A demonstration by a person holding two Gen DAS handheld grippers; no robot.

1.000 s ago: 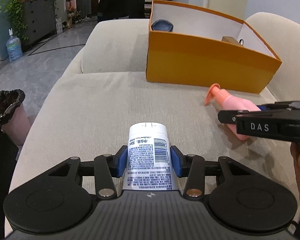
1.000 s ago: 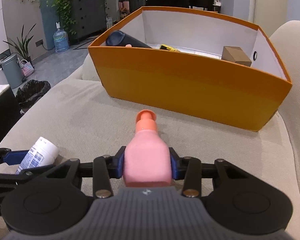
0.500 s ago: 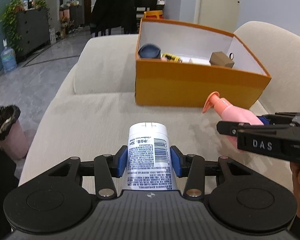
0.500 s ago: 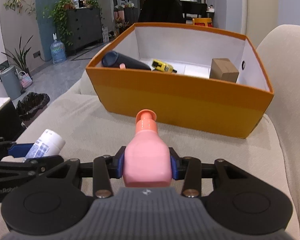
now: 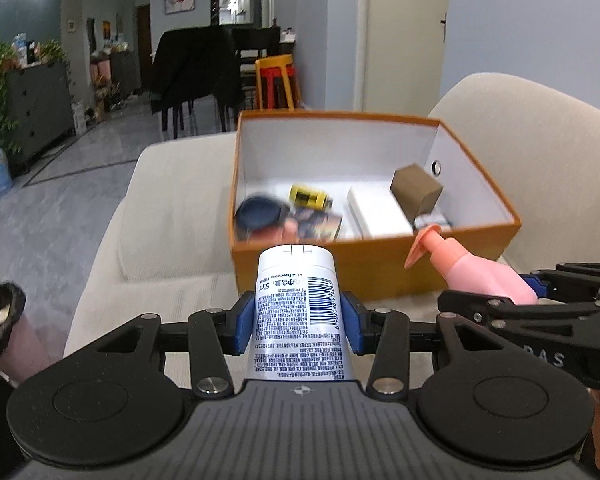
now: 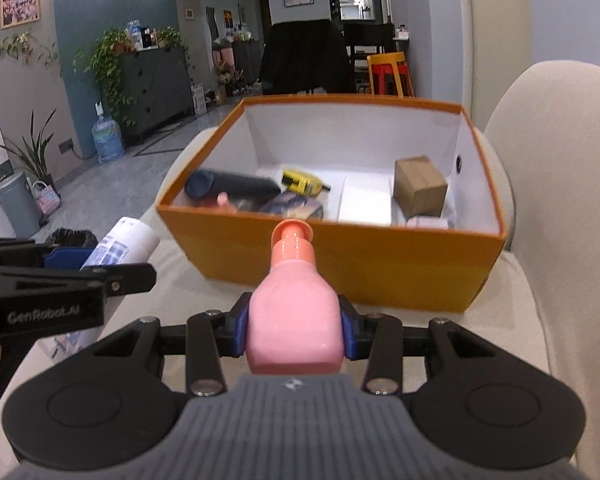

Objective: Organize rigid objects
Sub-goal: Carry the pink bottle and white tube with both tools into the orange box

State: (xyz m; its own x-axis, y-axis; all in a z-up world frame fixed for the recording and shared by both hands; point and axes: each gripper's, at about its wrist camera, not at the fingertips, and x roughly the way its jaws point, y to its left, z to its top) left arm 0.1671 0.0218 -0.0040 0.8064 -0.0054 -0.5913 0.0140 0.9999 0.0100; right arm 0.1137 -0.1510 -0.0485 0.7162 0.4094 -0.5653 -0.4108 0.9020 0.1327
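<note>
Pink pump bottle (image 6: 294, 316) sits pinched between the blue pads of the right gripper (image 6: 294, 330), nozzle aimed at the orange box (image 6: 340, 256) just ahead; beside it, the left gripper (image 5: 298, 322) clamps a white tube (image 5: 298, 312) (barcode side up), cap likewise facing that box on the beige sofa (image 5: 156, 248)
</note>
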